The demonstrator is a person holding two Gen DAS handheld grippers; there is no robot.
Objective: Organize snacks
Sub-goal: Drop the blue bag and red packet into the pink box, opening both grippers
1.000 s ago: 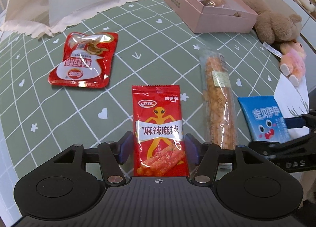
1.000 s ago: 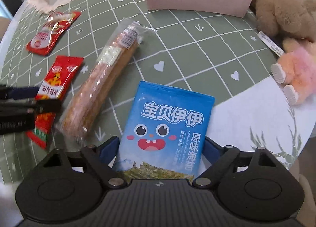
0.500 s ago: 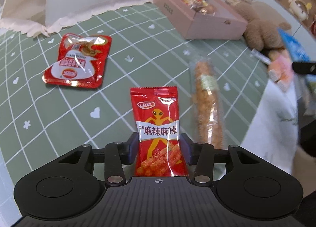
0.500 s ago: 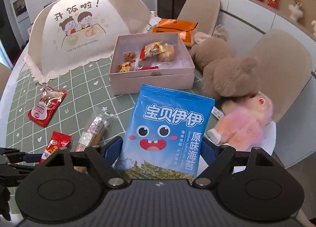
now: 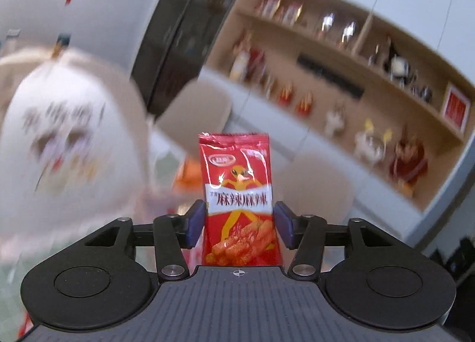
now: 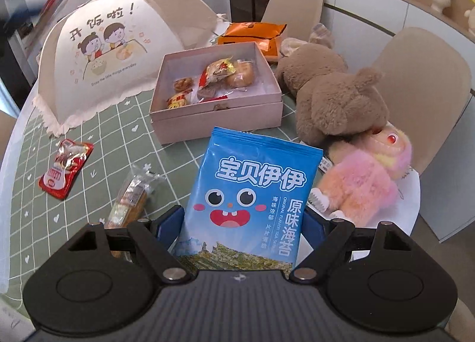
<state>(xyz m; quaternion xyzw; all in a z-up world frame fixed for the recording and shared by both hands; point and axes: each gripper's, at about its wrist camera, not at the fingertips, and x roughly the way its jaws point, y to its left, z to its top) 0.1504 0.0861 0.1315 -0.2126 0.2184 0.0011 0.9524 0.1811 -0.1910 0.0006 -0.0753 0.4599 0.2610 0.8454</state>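
The left gripper (image 5: 239,224) clamps a glossy red packet (image 5: 237,193) upright between its jaws; the right gripper (image 6: 243,227) clamps a flat blue seaweed pouch (image 6: 252,196).

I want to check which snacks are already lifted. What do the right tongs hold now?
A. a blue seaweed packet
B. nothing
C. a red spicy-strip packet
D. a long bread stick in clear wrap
A: the right tongs are shut on the blue seaweed packet, raised above the table.
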